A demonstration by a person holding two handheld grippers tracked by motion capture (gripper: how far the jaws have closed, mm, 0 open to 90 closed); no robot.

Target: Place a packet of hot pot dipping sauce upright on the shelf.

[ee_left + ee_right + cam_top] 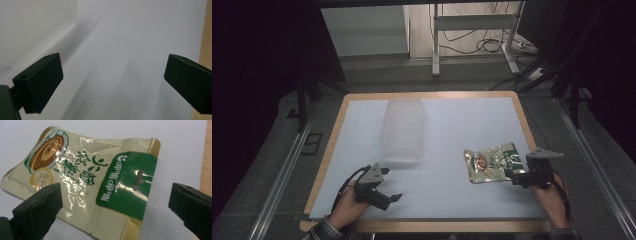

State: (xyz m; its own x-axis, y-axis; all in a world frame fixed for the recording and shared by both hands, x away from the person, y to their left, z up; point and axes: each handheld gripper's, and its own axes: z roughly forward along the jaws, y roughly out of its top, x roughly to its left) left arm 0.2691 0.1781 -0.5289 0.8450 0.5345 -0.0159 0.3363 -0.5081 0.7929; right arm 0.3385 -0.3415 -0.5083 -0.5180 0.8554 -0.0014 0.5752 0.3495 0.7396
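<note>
The glossy foil snack pouch (85, 185) near the desk's (452, 195) right edge looks light, floppy and slippery. Its flat green sealed end suits a pinch. The right hand-held gripper (115, 207) is spread wide around that end, grasping nothing; the left hand-held gripper (112, 82) gapes empty too.

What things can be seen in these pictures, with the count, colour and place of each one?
snack pouch: one, gold and green with a brown picture, on the right part of the table, in front of the right gripper
plastic container: one, clear, near the middle of the table, slightly left
table: one, white top with a wooden rim
metal frame: one, white, on the floor behind the table
cables: several, dark, on the floor by the frame
left gripper: one, black, open, over the near left of the table, held by a hand
right gripper: one, black, open, at the green end of the pouch, held by a hand
</note>
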